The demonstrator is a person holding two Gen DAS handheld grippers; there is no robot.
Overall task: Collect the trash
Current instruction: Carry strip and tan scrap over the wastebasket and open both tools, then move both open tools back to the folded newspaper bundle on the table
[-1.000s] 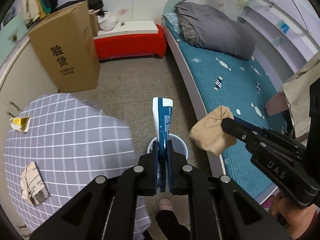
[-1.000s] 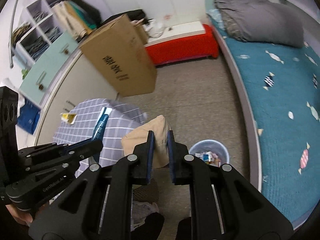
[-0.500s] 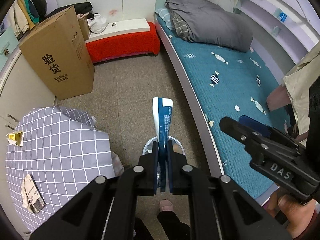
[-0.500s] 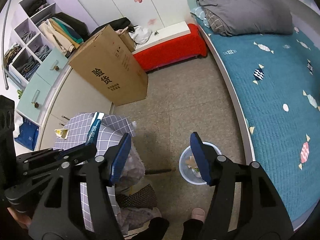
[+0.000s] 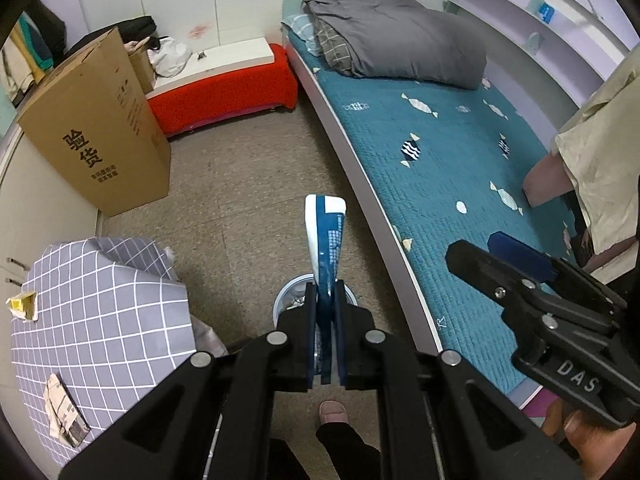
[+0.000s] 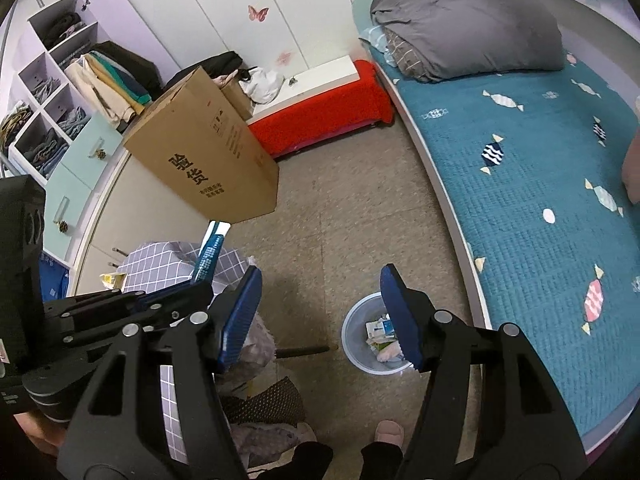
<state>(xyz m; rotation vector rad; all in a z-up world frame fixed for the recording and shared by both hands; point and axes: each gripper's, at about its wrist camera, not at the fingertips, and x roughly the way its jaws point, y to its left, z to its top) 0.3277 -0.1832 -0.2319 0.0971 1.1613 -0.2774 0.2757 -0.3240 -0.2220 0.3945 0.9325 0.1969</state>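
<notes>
My left gripper (image 5: 323,292) is shut on a flat blue and white wrapper (image 5: 325,236) that sticks up from its jaws. It hangs above a small translucent bin (image 5: 286,300) on the floor. In the right wrist view the bin (image 6: 356,354) holds several scraps of paper, and the wrapper (image 6: 210,250) shows at the left. My right gripper (image 6: 320,304) stands open above the bin with nothing between its blue pads (image 6: 240,316). A yellow wrapper (image 5: 24,304) and a crumpled paper (image 5: 64,416) lie on the checked table (image 5: 100,320).
A tall cardboard box (image 5: 96,136) stands on the floor beyond the table. A red bench (image 5: 224,88) lines the far wall, and a bed with a teal cover (image 5: 440,184) runs along the right. The person's slippered foot (image 5: 334,412) is beside the bin.
My right gripper has opened, and the tan paper wad it held is gone from its jaws. Both hands have shifted sideways; the left one keeps its hold on the wrapper.
</notes>
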